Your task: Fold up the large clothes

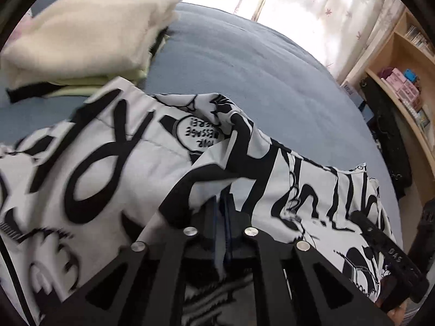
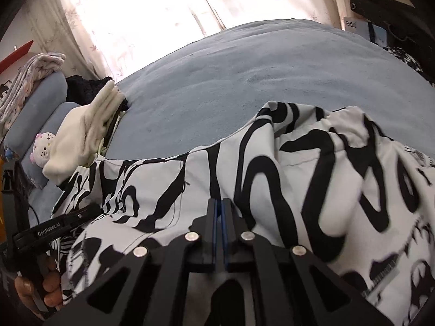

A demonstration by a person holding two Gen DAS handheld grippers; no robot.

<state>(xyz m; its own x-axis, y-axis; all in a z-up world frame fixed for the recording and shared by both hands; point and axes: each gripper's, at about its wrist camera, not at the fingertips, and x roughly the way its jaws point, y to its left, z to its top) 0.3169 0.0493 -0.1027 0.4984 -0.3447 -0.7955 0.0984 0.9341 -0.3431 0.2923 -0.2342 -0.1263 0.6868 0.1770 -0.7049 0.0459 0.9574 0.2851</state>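
Both grippers pinched on the printed garment, mid-fold over the bed.

Left gripper [image 1: 224, 212] has its jaws closed on a bunched fold of the black-and-white graphic garment [image 1: 95, 163]; right gripper [image 2: 219, 212] jaws are together on the same cloth [image 2: 312, 168], which drapes across the blue bedspread [image 2: 244, 81]. Risks, as I see it: thin pinch slips and the fold drops; uneven pull skews the edges; a swing left clips the stacked cream clothes [image 1: 81, 35].
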